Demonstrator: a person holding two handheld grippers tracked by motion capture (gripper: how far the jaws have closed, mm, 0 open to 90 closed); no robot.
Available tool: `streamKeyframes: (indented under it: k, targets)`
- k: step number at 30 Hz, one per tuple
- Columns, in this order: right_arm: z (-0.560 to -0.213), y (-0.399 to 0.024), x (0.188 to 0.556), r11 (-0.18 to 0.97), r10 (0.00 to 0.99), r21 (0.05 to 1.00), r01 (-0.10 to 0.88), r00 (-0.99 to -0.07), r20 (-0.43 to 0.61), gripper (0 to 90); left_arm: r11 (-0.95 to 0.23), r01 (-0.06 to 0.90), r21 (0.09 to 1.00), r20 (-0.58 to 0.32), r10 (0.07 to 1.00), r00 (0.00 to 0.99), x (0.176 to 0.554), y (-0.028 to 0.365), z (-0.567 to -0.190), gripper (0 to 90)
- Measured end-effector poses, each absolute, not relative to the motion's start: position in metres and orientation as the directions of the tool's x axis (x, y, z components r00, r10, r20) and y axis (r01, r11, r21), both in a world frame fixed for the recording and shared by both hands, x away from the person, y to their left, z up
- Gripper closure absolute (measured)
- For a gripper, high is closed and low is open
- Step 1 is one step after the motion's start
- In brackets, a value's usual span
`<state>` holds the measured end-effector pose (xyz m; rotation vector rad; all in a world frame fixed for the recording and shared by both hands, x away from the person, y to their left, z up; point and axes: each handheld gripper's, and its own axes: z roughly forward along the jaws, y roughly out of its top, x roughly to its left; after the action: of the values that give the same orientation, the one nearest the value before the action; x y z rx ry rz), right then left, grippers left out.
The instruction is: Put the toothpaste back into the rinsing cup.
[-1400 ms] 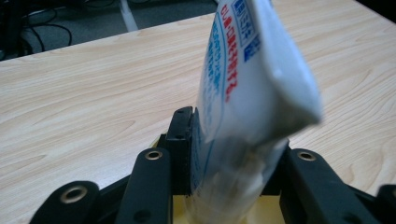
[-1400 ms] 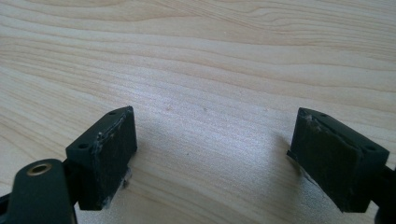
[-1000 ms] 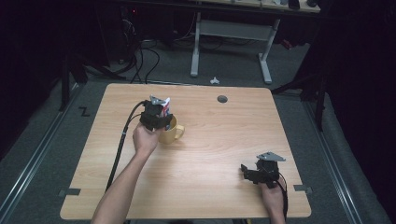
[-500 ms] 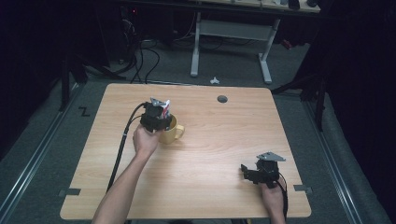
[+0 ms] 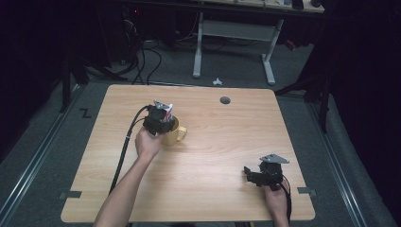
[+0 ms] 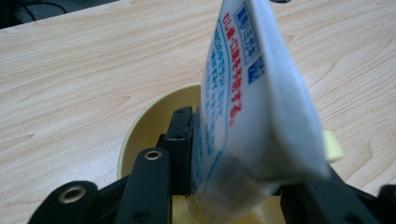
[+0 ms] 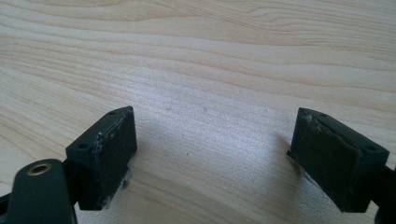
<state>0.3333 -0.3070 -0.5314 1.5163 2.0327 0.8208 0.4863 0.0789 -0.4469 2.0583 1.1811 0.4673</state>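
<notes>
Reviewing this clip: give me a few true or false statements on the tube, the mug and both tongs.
1. The left tongs are shut on a white tube printed in blue and red. True.
2. The tube is held over a blue bowl. False: it hangs over a yellow mug.
3. The right tongs grip the mug's handle. False: their jaws stand open with nothing between them, low over the bare table, near its front right corner.
4. The mug stands on the left half of the table. True.
5. The mug lies tipped on its side. False: it stands upright, mouth up.
</notes>
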Motion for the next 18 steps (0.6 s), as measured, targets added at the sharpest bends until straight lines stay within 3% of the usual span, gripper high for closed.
streamKeyframes:
  k: [18]
  targets:
    - [-0.5314,-0.3070,0.3333,0.209,0.961,0.704,0.679,-0.277,-0.019,14.4,-0.337,0.608,0.719,-0.034,0.856,0.515,0.4872,0.0784,-0.4513,64.5]
